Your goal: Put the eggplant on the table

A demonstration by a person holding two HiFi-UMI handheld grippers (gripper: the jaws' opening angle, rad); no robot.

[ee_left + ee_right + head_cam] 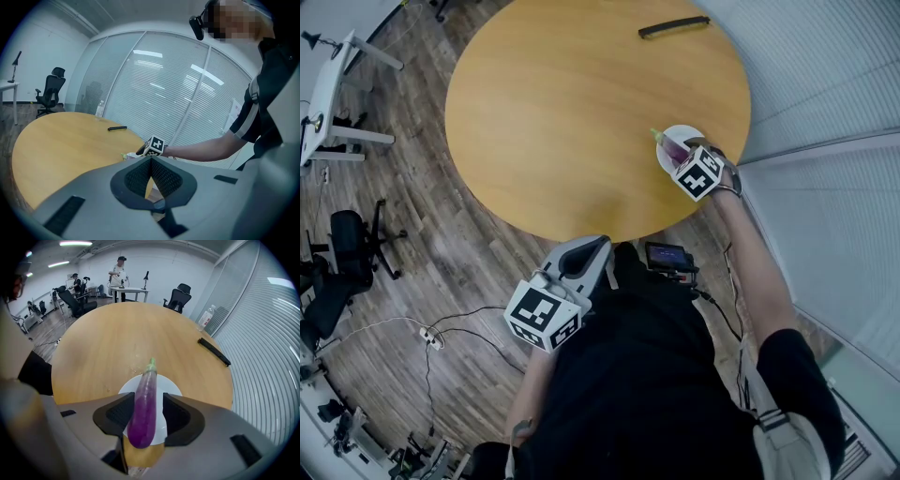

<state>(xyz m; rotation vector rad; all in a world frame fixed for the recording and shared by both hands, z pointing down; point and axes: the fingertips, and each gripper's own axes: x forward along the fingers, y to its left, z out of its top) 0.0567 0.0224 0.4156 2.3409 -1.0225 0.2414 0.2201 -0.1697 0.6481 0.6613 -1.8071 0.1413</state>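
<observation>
A long purple eggplant [675, 148] [144, 408] with a green stem lies across a small white plate [686, 132] [171, 386] near the right edge of the round wooden table [581, 112] [117, 333]. My right gripper [678, 156] [144, 417] points steeply down over the plate with the eggplant between its jaws. The jaws stand wide, and a strip of plate shows between the eggplant and the right pad. My left gripper [598, 246] [150, 173] hangs off the table's near edge, its pads together and empty. From there the right gripper's marker cube [154, 146] shows.
A black bar [673, 26] [213, 351] lies at the far side of the table. A water bottle [206, 317] [99, 108] stands near the glass wall with blinds [825, 94]. Office chairs [347, 244] [178, 298], desks and people are beyond.
</observation>
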